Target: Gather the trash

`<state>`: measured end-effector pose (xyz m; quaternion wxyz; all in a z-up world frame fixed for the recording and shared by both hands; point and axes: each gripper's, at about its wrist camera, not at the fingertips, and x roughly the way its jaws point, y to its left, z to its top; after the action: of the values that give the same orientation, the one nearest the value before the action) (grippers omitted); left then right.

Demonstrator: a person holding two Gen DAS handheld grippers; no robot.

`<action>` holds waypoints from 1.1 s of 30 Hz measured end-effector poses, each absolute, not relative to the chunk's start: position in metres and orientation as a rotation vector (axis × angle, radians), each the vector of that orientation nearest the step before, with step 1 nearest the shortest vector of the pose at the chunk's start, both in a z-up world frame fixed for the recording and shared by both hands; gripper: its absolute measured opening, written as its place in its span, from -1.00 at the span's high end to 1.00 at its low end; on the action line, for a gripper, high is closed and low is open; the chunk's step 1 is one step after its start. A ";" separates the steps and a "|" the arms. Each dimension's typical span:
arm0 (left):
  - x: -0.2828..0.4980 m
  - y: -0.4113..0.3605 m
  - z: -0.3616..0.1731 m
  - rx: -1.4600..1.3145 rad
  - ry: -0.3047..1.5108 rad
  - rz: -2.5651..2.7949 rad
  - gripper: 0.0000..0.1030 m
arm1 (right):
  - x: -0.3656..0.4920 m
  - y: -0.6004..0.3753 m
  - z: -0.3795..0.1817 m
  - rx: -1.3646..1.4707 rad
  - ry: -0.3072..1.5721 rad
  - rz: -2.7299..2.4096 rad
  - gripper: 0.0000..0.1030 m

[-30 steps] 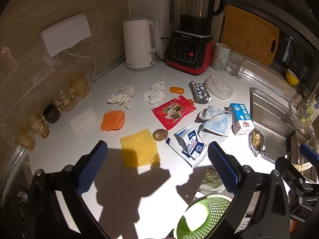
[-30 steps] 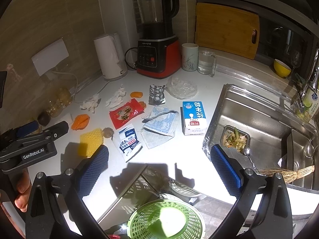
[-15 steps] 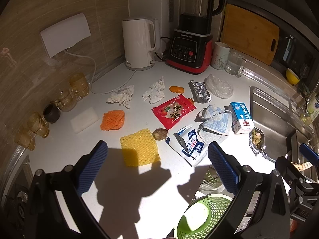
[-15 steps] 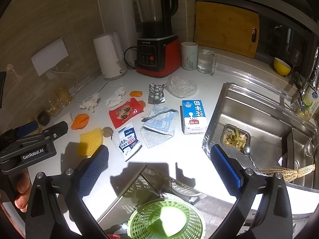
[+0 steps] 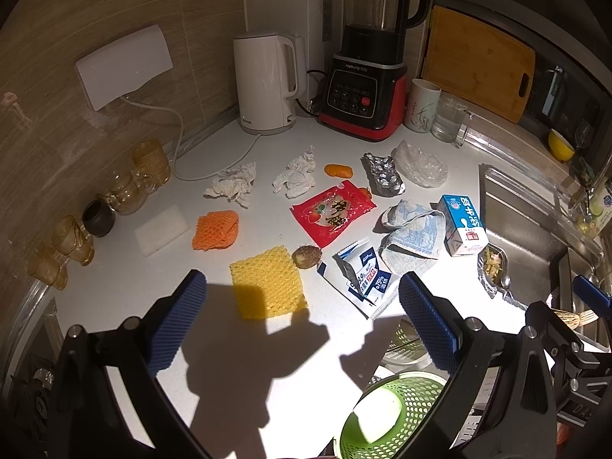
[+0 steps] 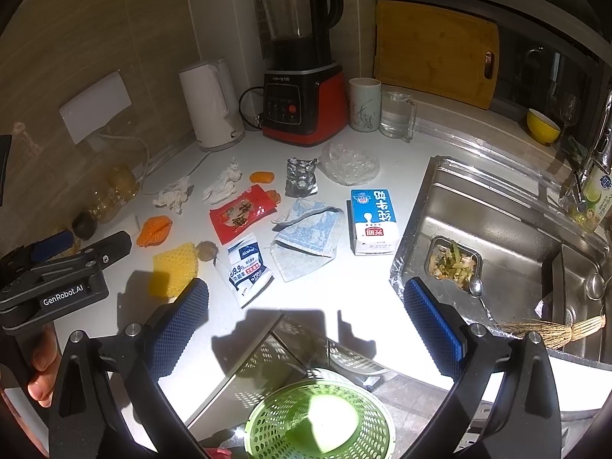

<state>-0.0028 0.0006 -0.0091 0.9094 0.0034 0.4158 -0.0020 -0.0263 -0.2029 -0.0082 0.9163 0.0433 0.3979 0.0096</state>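
The green basket (image 6: 321,419) is cut off by the bottom edge in the right wrist view, and in the left wrist view the tongs' black frame covers part of its rim. The hand (image 6: 40,369) holding the left tongs shows only as fingertips at the left edge. Small print on the alcohol wipes packet (image 5: 363,275) is too small to read.

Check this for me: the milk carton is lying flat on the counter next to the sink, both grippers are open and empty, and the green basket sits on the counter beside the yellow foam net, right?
One thing is off. The green basket sits below the counter edge, not on the counter beside the yellow foam net; the right wrist view shows this. The milk carton does lie flat by the sink, and the left gripper and right gripper are open and empty.
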 end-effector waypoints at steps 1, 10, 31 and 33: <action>-0.002 0.000 -0.008 0.006 0.858 -0.004 -0.87 | -0.027 -0.202 -0.009 0.089 0.820 0.019 -0.96; -0.002 0.000 -0.008 0.008 0.858 -0.004 -0.87 | -0.026 -0.201 -0.011 0.089 0.823 0.021 -0.96; 0.005 0.024 -0.038 0.012 0.816 -0.089 -0.87 | -0.021 -0.192 -0.032 0.100 0.796 0.072 -0.96; 0.011 0.033 -0.049 0.031 0.809 -0.089 -0.87 | -0.013 -0.191 -0.041 0.109 0.806 0.081 -0.96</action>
<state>0.0113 0.0326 -0.0489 0.9182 0.0149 0.3935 -0.0433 -0.0131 -0.1907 -0.0408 0.9177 0.0530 0.3918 0.0396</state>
